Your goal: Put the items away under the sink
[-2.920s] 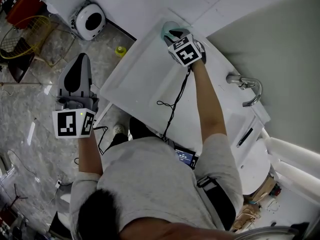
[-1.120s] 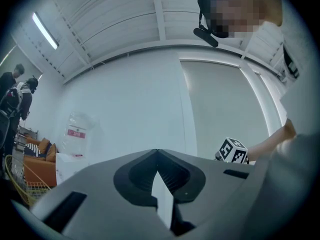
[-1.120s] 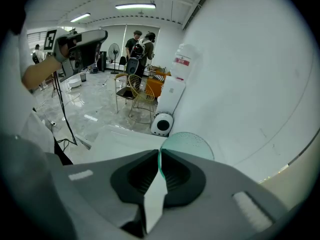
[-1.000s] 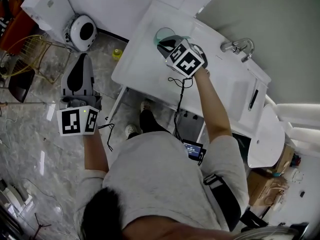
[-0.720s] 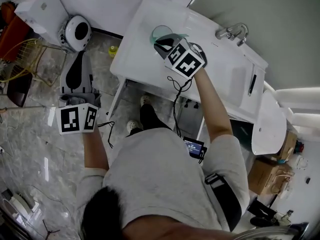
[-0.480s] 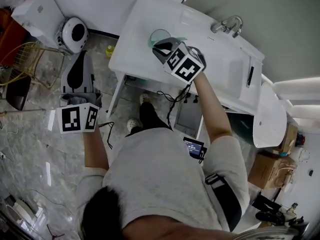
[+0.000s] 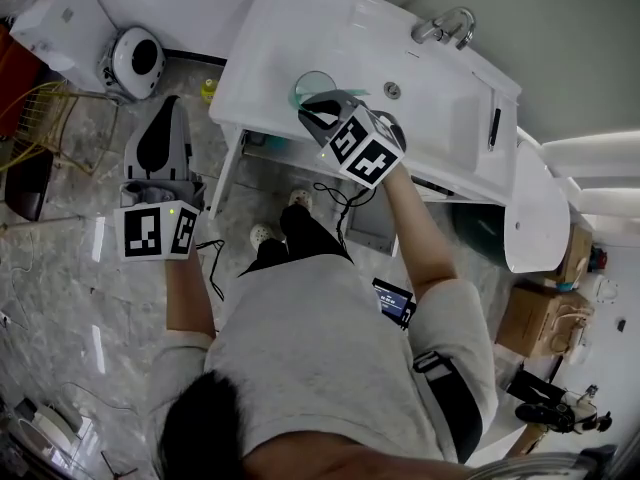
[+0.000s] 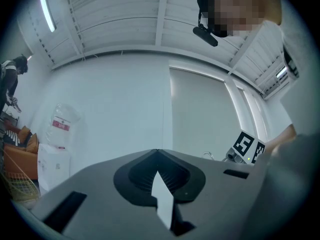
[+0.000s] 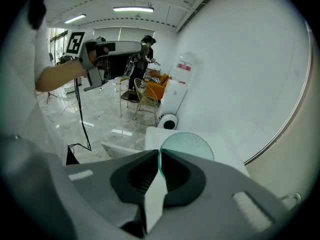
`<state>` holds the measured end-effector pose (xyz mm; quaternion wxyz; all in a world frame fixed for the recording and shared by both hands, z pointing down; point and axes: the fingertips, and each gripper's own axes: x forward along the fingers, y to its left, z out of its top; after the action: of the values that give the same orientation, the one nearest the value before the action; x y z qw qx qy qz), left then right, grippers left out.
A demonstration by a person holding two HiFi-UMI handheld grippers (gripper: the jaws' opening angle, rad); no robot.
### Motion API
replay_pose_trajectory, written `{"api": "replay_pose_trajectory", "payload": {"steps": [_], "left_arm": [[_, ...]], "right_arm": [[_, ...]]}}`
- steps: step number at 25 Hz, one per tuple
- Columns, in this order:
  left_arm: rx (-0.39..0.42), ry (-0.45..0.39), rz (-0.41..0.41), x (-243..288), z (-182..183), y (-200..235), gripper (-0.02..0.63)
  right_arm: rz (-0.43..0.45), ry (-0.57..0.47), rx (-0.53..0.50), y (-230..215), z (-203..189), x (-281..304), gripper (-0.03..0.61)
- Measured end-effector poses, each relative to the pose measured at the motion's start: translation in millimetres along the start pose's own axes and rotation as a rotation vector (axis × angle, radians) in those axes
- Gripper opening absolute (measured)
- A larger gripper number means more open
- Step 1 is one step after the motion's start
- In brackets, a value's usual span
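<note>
Head view, from above: a person stands at a white sink counter [image 7: 300, 28] with a two-jaw gripper in each hand. The faucet [image 7: 445, 26] stands at the far edge of the counter, and the drain [image 7: 392, 90] lies in the basin to the right of the held item.

Right gripper [image 7: 322, 111]: the jaws are closed on the rim of a round, pale-green glass disc [image 7: 312, 83]. The disc projects forward beyond the jaw tips. It sits over the counter's front portion, left of the basin and close to the front edge. Whether the disc touches the counter cannot be told. In the right gripper view, the right gripper [image 9: 159, 159] pinches the disc's thin edge between its two dark pads. The rest of the disc [image 9: 187, 144] spreads out ahead and to the right, its surface speckled. The white counter [image 9: 220, 149] lies behind it.

Left gripper [image 7: 170, 118]: held out over the marble floor [image 7: 70, 198], well apart from the counter and from the disc. In the left gripper view, the left gripper [image 8: 157, 156] has its jaws together with nothing between them, and it points toward a pale wall.

Surroundings: a round white device [image 7: 132, 56] rests on the floor beside the left end of the counter. A small yellow object [image 7: 208, 90] lies between that device and the counter.
</note>
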<state>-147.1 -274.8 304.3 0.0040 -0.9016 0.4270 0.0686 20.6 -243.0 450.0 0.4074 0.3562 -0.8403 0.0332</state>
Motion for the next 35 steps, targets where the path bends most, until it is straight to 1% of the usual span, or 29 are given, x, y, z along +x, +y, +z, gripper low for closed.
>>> {"api": "replay_pose_trajectory", "payload": {"steps": [6,14,19,23,30,35], "left_arm": [[-0.002,0.0,-0.012,-5.2,-4.3,-8.9,0.006],[0.003,0.011,0.004,-16.6,-15.9,-26.2,0.006],[0.002,0.017,0.021,-30.5,-19.7,-49.3,0.006],[-0.002,0.023,0.035,-45.9,-26.6,-71.7,0.006],[-0.012,0.033,0.072,-83.3,-34.6,-109.8,0.006],[0.001,0.041,0.094,-110.0,-39.8,-133.2,0.008]], "right_arm": [[0.012,0.003,-0.001,28.3,-10.1,-0.3,0.028],[0.056,-0.018,0.004,62.8,-25.1,1.1,0.028],[0.082,-0.038,0.016,83.5,-36.3,-7.9,0.029],[0.097,-0.039,0.013,100.0,-52.9,-14.6,0.028],[0.11,-0.055,0.021,126.1,-77.3,-29.8,0.028],[0.12,-0.055,0.012,146.4,-96.2,-33.5,0.029]]}}
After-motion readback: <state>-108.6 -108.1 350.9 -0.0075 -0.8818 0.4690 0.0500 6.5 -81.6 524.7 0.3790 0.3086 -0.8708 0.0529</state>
